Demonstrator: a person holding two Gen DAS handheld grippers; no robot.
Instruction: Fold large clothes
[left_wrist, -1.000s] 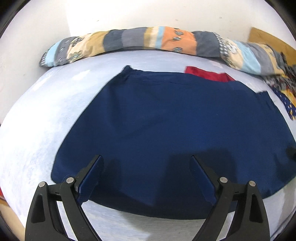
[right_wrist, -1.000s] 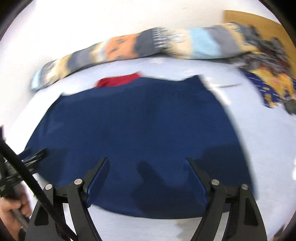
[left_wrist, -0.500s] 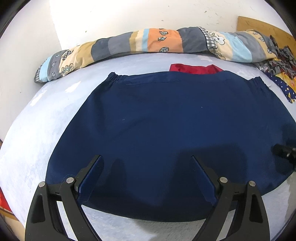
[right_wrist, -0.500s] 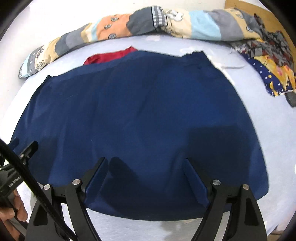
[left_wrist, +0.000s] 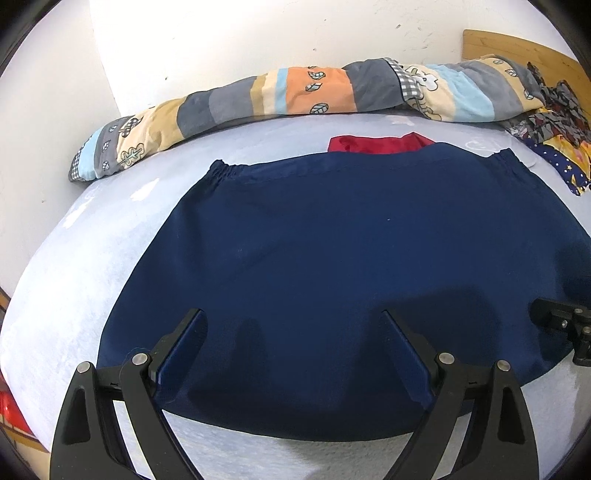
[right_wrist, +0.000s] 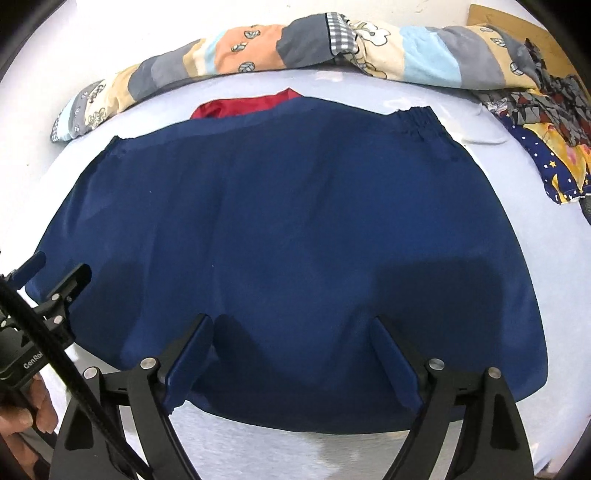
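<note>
- our left gripper (left_wrist: 291, 354) and right gripper (right_wrist: 293, 354) hover side by side over the near hem of a navy skirt (left_wrist: 351, 258), which lies spread flat on the pale bedsheet (left_wrist: 85, 266), elastic waistband toward the wall and hem toward us.
- both sets of jaws stand wide apart with nothing pinched; the cloth lies under and between the fingers, and no pad presses on it. the right jaws have just been opening a little further, with only flat fabric showing between them.
- a red garment (left_wrist: 376, 144) peeks out from under the skirt's far edge, a rolled patchwork quilt (left_wrist: 314, 92) lines the wall, and a heap of patterned clothes (right_wrist: 546, 122) sits off the skirt's right side, clear of it.
- the step in hand, as we judge it, is taking hold of the hem with both tools so the near edge can be carried up to the waistband.
- to do it well we would place each gripper nearer its own corner of the hem than now, since both sit inboard and the outer flaps would likely sag.
- we would slide one finger under the hem and close on the full thickness of both layers, not the top layer alone.
- the fabric looks thin and slippery, so a shallow bite may slip; a deeper bite at equal depth on both sides should keep the fold line straight.
- lifting both hands together and low should avoid dragging the skirt across the sheet or disturbing the red garment beneath.
</note>
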